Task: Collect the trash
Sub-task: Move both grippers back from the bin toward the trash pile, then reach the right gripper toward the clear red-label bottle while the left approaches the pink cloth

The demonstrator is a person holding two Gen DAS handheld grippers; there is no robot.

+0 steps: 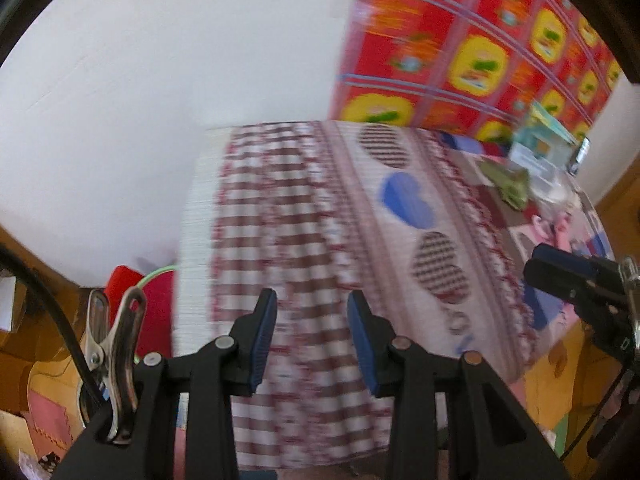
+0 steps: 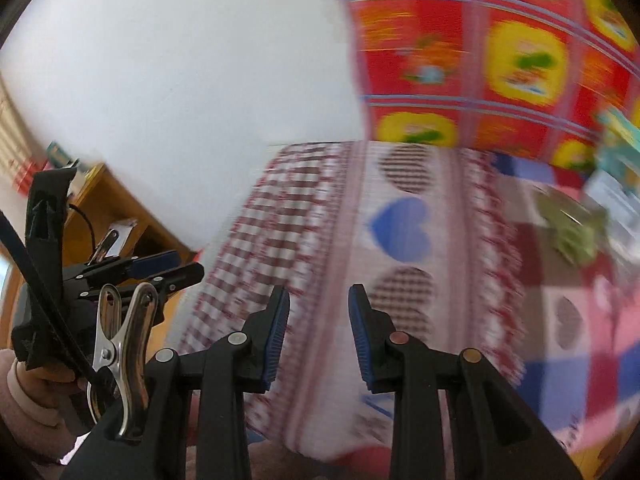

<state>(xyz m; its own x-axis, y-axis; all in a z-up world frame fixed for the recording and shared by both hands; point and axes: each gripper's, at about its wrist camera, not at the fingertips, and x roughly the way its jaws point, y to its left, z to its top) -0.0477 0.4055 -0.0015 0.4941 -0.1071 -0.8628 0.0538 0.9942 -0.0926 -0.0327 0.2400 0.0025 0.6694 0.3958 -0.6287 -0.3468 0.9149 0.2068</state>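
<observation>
A crumpled green wrapper (image 1: pixel 507 182) lies on the patterned tablecloth (image 1: pixel 320 220) at the far right, next to a clear plastic piece (image 1: pixel 554 188). It shows blurred in the right wrist view (image 2: pixel 572 232). My left gripper (image 1: pixel 312 340) is open and empty, in front of the table's hanging cloth. My right gripper (image 2: pixel 318 336) is open and empty, also short of the table. The right gripper shows at the right edge of the left wrist view (image 1: pixel 560 272); the left one shows at the left of the right wrist view (image 2: pixel 160 268).
A teal and white box (image 1: pixel 540 140) stands behind the wrapper. A red and yellow patterned cloth (image 1: pixel 480 40) hangs behind the table. A white wall is at left. A red bin (image 1: pixel 148 304) and wooden furniture (image 2: pixel 116 208) sit low at left.
</observation>
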